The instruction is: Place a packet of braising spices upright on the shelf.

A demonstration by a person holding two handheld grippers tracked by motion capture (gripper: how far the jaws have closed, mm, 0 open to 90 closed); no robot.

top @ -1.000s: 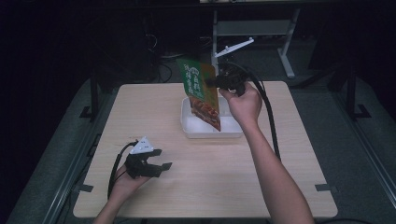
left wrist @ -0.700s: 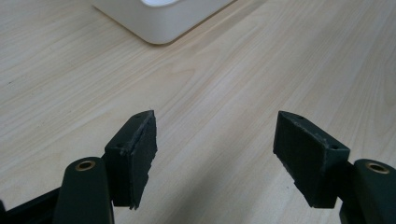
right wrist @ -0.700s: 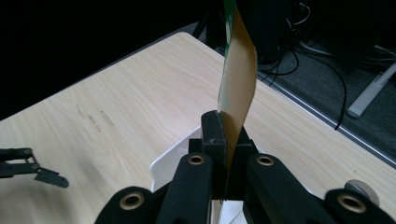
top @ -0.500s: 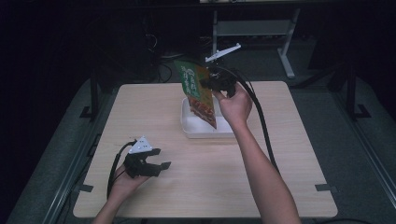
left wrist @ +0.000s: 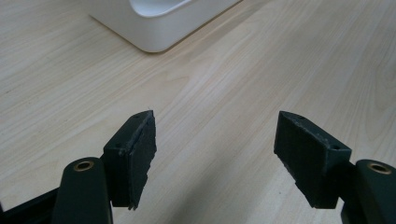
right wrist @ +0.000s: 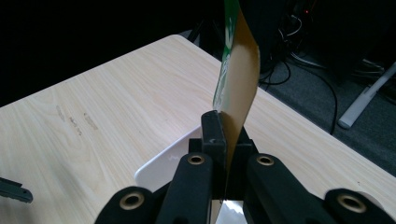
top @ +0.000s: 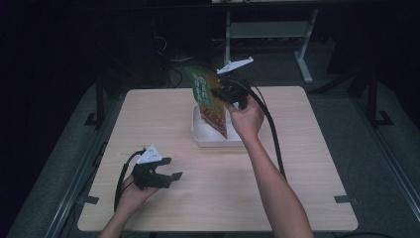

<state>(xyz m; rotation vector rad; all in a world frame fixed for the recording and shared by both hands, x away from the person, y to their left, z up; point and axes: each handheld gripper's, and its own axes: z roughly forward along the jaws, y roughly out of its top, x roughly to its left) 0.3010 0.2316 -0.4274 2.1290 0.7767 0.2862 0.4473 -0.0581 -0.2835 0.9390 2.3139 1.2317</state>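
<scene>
Right tongs (top: 223, 93) clamped on one edge of a snack bag (top: 208, 96), upper middle of the high view, jaws pressed flat together on the thin foil in the right gripper view (right wrist: 223, 140). Bag (right wrist: 237, 70) held tilted above a white tray (top: 218, 139), lower corner dipping toward or into it; contact with the tray floor not clear. Left tongs (top: 166, 176) low at the lower left, jaws wide apart and empty (left wrist: 215, 154), hovering over or resting on bare wood with the tray's corner (left wrist: 159, 28) at the top of the left gripper view. Counter (top: 297, 188) pale wood, otherwise bare around both hands. Bag probably light and floppy, likely to sag and swing from a single pinch; glossy film probably slick, so a grip on the flat sealed edge looks safer than on the puffed middle. Contents possibly brittle, so best not squeezed across the body. Dark floor and cables beyond the far edge.
</scene>
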